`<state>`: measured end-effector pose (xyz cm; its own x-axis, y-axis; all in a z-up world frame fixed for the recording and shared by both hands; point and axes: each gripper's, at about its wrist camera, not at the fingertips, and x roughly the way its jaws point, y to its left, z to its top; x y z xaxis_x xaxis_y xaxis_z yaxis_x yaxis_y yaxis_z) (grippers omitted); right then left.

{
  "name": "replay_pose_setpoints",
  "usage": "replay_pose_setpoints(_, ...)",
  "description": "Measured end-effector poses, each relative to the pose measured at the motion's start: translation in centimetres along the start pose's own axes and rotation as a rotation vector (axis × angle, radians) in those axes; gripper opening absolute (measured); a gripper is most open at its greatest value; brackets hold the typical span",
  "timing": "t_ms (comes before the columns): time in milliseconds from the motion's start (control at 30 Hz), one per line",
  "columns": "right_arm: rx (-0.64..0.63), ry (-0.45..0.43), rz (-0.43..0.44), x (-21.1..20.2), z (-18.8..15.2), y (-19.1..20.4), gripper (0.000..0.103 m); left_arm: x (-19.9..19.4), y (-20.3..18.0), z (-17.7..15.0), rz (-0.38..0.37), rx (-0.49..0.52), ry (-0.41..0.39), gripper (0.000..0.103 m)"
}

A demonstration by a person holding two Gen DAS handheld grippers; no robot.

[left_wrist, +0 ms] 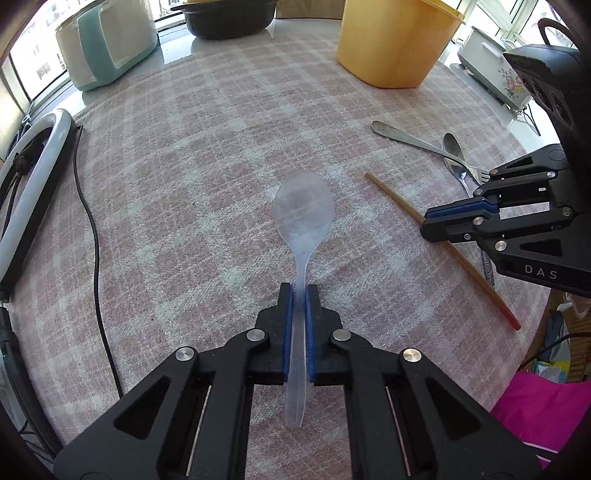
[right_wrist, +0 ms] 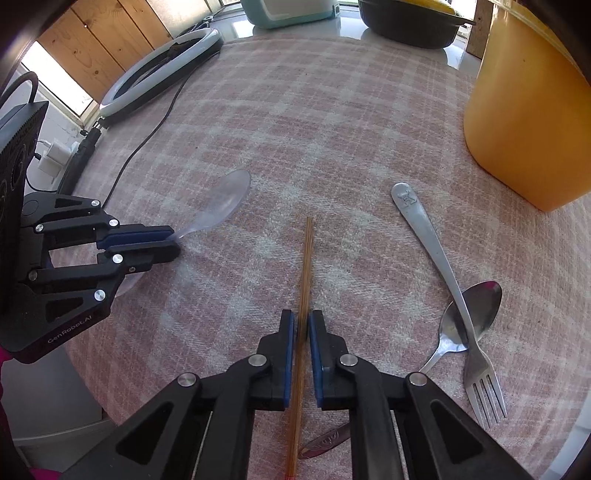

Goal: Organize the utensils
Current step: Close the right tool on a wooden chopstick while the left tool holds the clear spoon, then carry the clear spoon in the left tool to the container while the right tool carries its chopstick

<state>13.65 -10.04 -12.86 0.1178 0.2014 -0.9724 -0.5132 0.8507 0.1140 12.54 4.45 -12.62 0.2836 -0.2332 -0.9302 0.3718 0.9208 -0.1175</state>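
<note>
My left gripper (left_wrist: 299, 291) is shut on the handle of a clear plastic spoon (left_wrist: 303, 212), whose bowl points away over the checked cloth. From the right wrist view the same gripper (right_wrist: 173, 242) and spoon (right_wrist: 225, 201) show at the left. My right gripper (right_wrist: 302, 321) is shut on a pair of wooden chopsticks (right_wrist: 307, 258) lying lengthwise between its blue pads. In the left wrist view that gripper (left_wrist: 426, 221) sits on the chopsticks (left_wrist: 391, 194) at the right. A metal fork (right_wrist: 436, 258) lies crossed over a metal spoon (right_wrist: 476, 306) to the right.
A tall yellow container (right_wrist: 524, 110) stands at the back right. A black pot (left_wrist: 229, 18), a mint-and-white appliance (left_wrist: 107, 44) and a ring light (left_wrist: 33, 177) with its black cable (left_wrist: 96, 258) line the far and left edges. Pink fabric (left_wrist: 535, 410) lies below the table's right edge.
</note>
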Motion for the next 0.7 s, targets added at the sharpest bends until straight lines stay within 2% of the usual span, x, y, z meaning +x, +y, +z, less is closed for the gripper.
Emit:
replay_pose_setpoints(133,0.061,-0.028,0.050,-0.3,-0.3,-1.1,0.003,-1.2,0.3,-0.2,-0.035,-0.043,-0.041,0.004)
replay_pose_setpoints(300,0.135,-0.090,0.107,-1.9,-1.5,-3.2,0.003,-2.3,0.7,-0.4,-0.037,-0.070,-0.070,0.004)
replay_pose_setpoints(533,0.159,-0.158,0.117,-4.0,-2.3,-4.0,0.003,-0.7,0.1,-0.4,-0.006,-0.051,-0.032,0.004)
replay_pose_setpoints(700,0.180,-0.215,0.143,-5.9,-2.7,-4.5,0.003,-1.9,-0.1,-0.1,-0.050,-0.080,-0.088,0.004)
